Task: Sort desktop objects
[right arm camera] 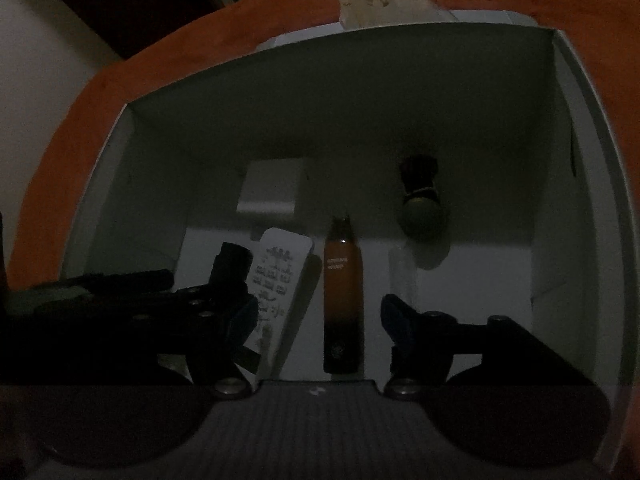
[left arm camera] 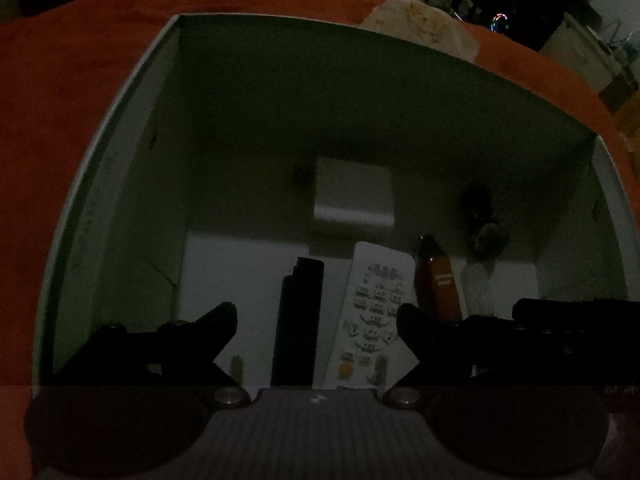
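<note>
Dim light; detail poor. White box (left arm camera: 120, 184) on orange-covered bench (left arm camera: 60, 100), holding:
- White remote (left arm camera: 372, 308), long axis toward the far wall, lower end hidden behind the claw body.
- Black bar (left arm camera: 298, 320), parallel to it on the left, identity unclear.
- Brown bottle (right arm camera: 342, 300), lying flat, neck toward the far wall.
- Small white box (left arm camera: 352, 192).
- Dark round-bodied object (right arm camera: 420, 208), indistinct.

Left claw (left arm camera: 316, 324): open, empty. Right claw (right arm camera: 320, 320): open above the bottle, not gripping.

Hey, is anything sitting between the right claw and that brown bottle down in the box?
Nothing visible. The right claw hangs open above the brown bottle, which lies flat on the floor of the white box. The white remote lies beside it on the left, not across it.
</note>
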`<state>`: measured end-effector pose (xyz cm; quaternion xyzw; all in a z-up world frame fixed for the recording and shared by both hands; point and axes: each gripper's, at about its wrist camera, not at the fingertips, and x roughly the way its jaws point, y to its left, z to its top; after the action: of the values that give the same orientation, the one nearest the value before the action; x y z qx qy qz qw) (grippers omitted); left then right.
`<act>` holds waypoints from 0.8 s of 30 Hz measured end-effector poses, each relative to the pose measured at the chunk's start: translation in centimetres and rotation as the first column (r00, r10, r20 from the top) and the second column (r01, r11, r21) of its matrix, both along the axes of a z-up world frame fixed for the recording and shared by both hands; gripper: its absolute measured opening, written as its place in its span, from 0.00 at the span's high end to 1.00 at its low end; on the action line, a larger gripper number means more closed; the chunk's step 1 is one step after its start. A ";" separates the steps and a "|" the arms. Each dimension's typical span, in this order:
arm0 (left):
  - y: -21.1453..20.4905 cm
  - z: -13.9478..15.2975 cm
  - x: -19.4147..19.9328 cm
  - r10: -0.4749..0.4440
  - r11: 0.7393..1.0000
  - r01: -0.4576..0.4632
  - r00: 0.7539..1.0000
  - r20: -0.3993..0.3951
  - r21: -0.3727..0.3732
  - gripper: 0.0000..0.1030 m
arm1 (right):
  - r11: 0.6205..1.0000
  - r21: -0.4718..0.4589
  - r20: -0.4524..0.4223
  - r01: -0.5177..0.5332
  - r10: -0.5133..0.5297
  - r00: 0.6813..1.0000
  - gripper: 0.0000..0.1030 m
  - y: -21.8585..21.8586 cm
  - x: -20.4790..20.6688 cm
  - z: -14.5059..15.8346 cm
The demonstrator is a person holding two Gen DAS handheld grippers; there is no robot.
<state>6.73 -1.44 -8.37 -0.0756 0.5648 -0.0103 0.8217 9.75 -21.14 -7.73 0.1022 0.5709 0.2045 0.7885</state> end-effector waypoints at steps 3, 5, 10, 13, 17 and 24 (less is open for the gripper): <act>-0.2 0.0 0.1 -0.001 1.000 0.001 1.000 0.001 0.005 0.16 | 1.000 0.009 -0.005 0.004 -0.004 1.000 0.30 0.4 0.1 -0.7; -0.3 0.0 0.1 0.000 1.000 0.000 1.000 0.002 0.007 0.16 | 1.000 0.013 -0.009 0.007 -0.007 1.000 0.30 0.5 0.2 -0.7; -0.2 0.1 0.1 0.002 1.000 -0.002 1.000 0.004 0.005 0.16 | 1.000 0.019 -0.011 0.010 -0.010 1.000 0.30 0.4 0.3 -0.2; -0.3 0.0 0.2 0.001 1.000 -0.001 1.000 0.004 0.005 0.16 | 1.000 0.021 -0.015 0.010 -0.010 1.000 0.30 0.4 0.3 -0.3; -0.2 0.1 0.1 0.000 1.000 0.000 1.000 0.002 0.006 0.16 | 1.000 0.022 -0.016 0.012 -0.012 1.000 0.30 0.3 0.3 -0.4; -0.1 0.2 0.1 0.000 1.000 0.000 1.000 0.001 0.008 0.16 | 1.000 0.024 -0.019 0.014 -0.014 1.000 0.30 0.3 0.3 -0.5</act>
<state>6.80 -1.58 -8.19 -0.0724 0.5642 -0.0082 0.8224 10.04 -20.88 -8.25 0.1177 0.5750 0.2049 0.7833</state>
